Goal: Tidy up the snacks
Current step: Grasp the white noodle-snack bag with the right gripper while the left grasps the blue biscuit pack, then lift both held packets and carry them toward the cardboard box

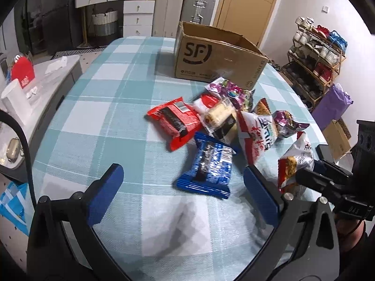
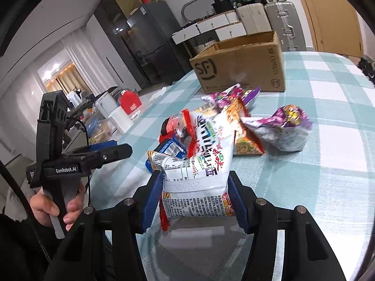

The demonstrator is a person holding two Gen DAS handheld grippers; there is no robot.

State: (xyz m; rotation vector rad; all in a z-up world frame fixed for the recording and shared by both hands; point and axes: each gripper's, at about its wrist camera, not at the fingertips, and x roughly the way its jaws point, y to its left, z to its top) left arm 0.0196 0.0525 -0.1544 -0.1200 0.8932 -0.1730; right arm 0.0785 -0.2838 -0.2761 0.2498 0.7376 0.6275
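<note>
Covering the bench (image 1: 98,107) is a cloth checked in pale teal and white. An open cardboard box (image 1: 218,58) stands at its far end, and the loose snacks lie just in front of it: a red packet (image 1: 173,121), a blue packet (image 1: 208,166) and purple packets (image 1: 232,91) among them. The right gripper (image 2: 195,201) has its jaws clenched on a white snack bag (image 2: 199,185), held above the cloth at the near edge of the pile. The left gripper (image 1: 185,194) hangs over bare cloth with its jaws released, nothing between them. Beyond the bench stand white drawers (image 1: 138,16), suitcases (image 1: 199,7), a wooden door (image 1: 248,4) and a shoe rack (image 1: 316,58).
</note>
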